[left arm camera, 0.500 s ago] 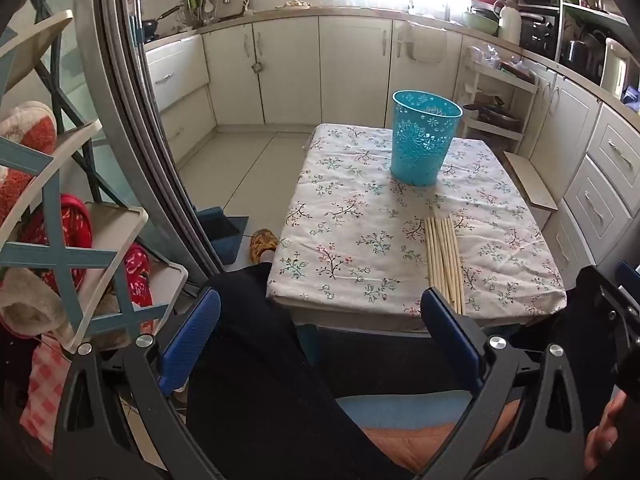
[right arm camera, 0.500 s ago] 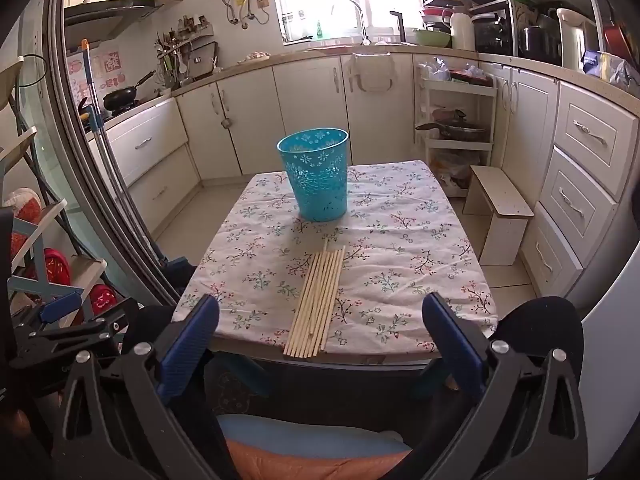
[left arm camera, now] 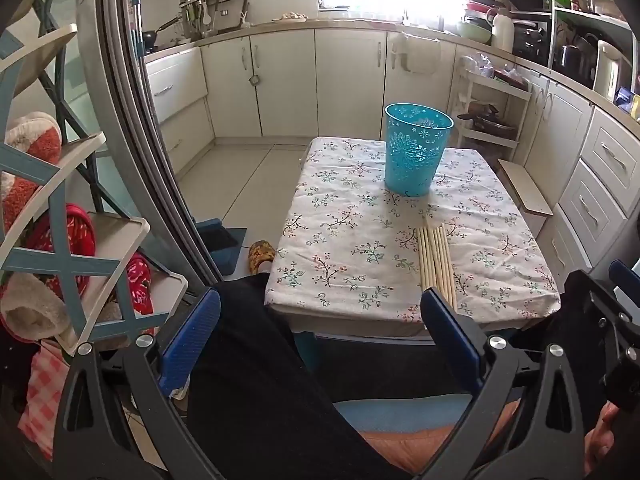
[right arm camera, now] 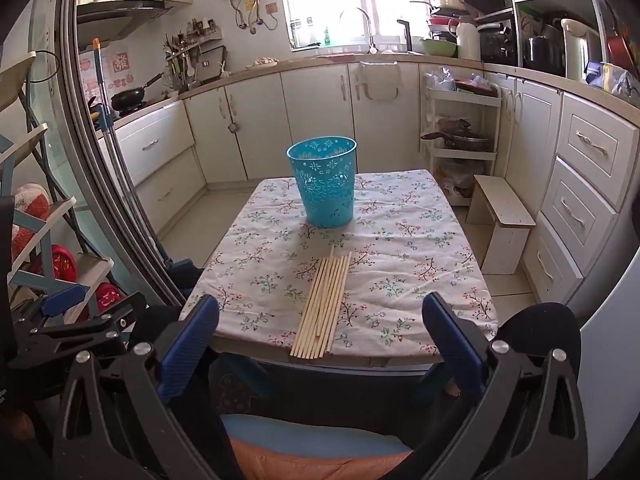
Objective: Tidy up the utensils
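Several pale wooden chopsticks (right arm camera: 324,306) lie side by side near the front edge of a small table (right arm camera: 420,280) covered by a floral cloth; in the left wrist view the chopsticks (left arm camera: 434,262) sit right of centre. A turquoise perforated plastic bin (right arm camera: 325,182) stands upright behind them, seen also as the bin (left arm camera: 414,148) in the left view. My left gripper (left arm camera: 320,320) is open and empty, held short of the table's front edge. My right gripper (right arm camera: 320,324) is open and empty too, with the chopstick ends showing between its blue fingers (right arm camera: 452,340).
A person's dark-clothed legs (left arm camera: 256,360) sit below the grippers, one slippered foot (left arm camera: 260,254) left of the table. A shoe rack (left arm camera: 72,240) stands at far left, a small wooden stool (right arm camera: 504,220) right of the table, and kitchen cabinets (right arm camera: 312,120) behind.
Both views have tilted up slightly, so the table and bin sit lower in the frames. The chopsticks and bin have not moved, and both grippers stay open.
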A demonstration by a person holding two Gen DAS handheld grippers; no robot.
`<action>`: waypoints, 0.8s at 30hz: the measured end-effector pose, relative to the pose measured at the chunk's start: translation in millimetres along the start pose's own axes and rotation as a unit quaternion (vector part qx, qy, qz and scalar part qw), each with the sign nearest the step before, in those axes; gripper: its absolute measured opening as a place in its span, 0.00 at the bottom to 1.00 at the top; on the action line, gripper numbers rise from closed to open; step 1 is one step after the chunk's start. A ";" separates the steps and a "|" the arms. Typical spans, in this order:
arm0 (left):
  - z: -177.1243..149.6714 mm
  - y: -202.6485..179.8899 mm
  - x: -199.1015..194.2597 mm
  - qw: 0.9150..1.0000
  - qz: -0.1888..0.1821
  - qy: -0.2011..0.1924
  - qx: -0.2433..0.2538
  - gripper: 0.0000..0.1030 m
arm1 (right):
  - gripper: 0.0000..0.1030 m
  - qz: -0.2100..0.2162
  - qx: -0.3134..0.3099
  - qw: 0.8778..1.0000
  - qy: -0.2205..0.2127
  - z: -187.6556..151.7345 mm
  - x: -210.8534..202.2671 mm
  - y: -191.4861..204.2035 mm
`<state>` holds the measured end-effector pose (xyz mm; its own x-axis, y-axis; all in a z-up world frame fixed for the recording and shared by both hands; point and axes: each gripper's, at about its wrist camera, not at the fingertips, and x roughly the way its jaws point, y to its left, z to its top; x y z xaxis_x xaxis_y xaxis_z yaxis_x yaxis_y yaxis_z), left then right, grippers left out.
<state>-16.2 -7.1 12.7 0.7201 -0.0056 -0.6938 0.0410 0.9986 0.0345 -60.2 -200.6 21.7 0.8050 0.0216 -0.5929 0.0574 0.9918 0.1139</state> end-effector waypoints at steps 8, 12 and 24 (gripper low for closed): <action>2.1 -3.2 -4.7 1.000 -0.007 -0.005 0.001 0.94 | 0.95 0.001 -0.005 1.000 0.002 -2.6 -3.3 2.1; 3.9 -9.4 -2.9 1.000 -0.010 -0.004 0.008 0.94 | 0.95 0.001 -0.007 1.000 0.003 -1.1 -1.3 -1.4; 1.2 -12.0 5.3 1.000 -0.010 0.006 0.014 0.94 | 0.95 0.015 0.005 1.000 0.006 -2.2 4.0 -3.5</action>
<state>-12.1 -19.2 9.5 0.7110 -0.0256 -0.7028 0.0748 0.9964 0.0393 -58.5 -203.6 17.2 0.7989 0.0520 -0.5993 0.0397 0.9895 0.1388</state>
